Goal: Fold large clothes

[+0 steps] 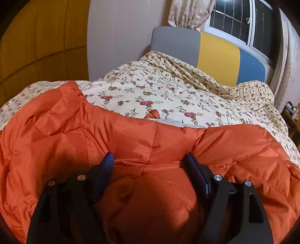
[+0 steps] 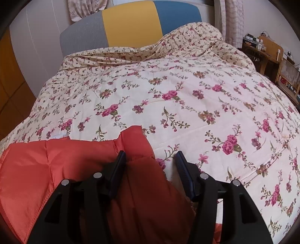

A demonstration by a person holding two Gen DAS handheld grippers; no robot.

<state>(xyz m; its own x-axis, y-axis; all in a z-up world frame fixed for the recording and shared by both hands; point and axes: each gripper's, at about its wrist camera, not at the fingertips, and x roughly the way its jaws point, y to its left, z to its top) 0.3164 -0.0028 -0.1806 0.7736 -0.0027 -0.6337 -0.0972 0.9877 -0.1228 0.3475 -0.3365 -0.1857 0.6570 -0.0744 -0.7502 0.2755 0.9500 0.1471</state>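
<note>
Orange puffer jacket (image 1: 131, 150) bunched at near edge of floral quilt (image 2: 187, 97). Left gripper (image 1: 150, 159) spread wide over padded bulk; right gripper (image 2: 150, 159) spread, straddling jacket's edge. Better: pinch seams, not padding; lift evenly.

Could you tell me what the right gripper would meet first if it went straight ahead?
Probably the orange quilted jacket, whose edge already lies between the right gripper's open jaws; beyond it the floral quilt. Depth is unclear.

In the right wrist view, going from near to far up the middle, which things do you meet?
Right claw → orange jacket → floral quilt → headboard → curtain.
</note>
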